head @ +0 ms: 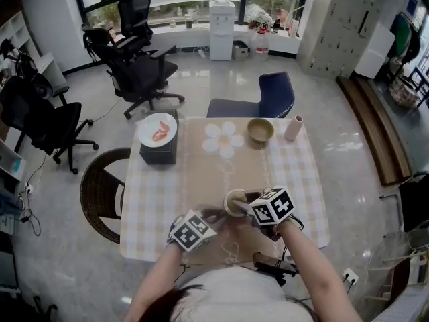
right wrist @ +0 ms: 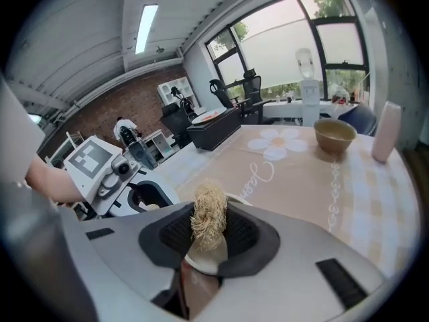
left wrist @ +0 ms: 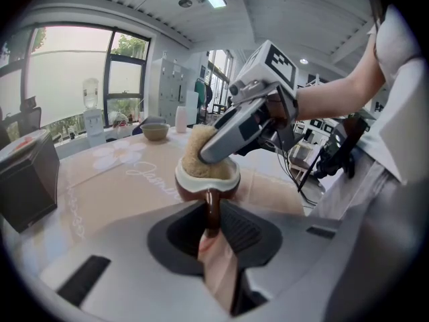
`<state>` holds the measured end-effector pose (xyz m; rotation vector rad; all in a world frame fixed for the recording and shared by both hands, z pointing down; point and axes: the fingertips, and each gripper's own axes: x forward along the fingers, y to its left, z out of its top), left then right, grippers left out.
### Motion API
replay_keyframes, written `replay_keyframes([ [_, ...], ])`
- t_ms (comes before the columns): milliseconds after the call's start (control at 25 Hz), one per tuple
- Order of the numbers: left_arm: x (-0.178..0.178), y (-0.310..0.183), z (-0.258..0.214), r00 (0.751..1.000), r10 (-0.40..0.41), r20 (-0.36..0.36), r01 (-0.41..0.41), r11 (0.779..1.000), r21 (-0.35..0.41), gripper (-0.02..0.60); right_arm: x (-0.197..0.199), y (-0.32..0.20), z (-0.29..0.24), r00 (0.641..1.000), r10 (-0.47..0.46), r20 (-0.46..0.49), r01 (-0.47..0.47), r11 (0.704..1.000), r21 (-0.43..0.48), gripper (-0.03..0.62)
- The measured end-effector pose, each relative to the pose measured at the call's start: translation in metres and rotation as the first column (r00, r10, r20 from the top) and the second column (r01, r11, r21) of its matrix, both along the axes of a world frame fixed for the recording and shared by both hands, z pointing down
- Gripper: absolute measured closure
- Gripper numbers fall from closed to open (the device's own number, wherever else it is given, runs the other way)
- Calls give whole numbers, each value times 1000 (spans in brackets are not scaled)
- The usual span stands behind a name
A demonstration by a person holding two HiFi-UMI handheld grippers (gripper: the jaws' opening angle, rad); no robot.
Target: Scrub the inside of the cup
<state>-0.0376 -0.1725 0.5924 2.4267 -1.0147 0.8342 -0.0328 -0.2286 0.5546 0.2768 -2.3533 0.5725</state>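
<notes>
The left claw [left wrist: 212,225] is pinching the cup [left wrist: 208,185] by its handle near the front of the tabletop [head: 301,180]; the right claw [right wrist: 204,240] is pinching a scrubber [right wrist: 209,215] inside it; hard scrubbing is probably risking the handle twisting loose.

Your head camera looks steeply down on the table [head: 295,180] from its near edge. Your 2 gripper cameras ride close behind their jaws, angled toward each other; all 3 views share the cup [head: 234,202].
</notes>
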Motion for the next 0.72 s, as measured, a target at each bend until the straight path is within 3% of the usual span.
replay_keyframes([
  [120, 1, -1, 0, 1000, -1, -1, 1, 1000, -3, 512, 1, -6, -1, 1000, 14, -23, -10, 988, 152, 493],
  [320, 0, -1, 0, 1000, 2, -1, -2, 1000, -4, 512, 1, -8, 1, 990, -28, -137, 77, 926, 371, 493],
  [520, 0, 0, 1, 1000, 1, -1, -1, 1000, -6, 512, 1, -9, 3, 956, -77, -282, 200, 877, 437, 493],
  [720, 0, -1, 1, 1000, 1, -2, -1, 1000, -6, 512, 6, -12, 9, 896, -125, -426, 324, 840, 435, 496],
])
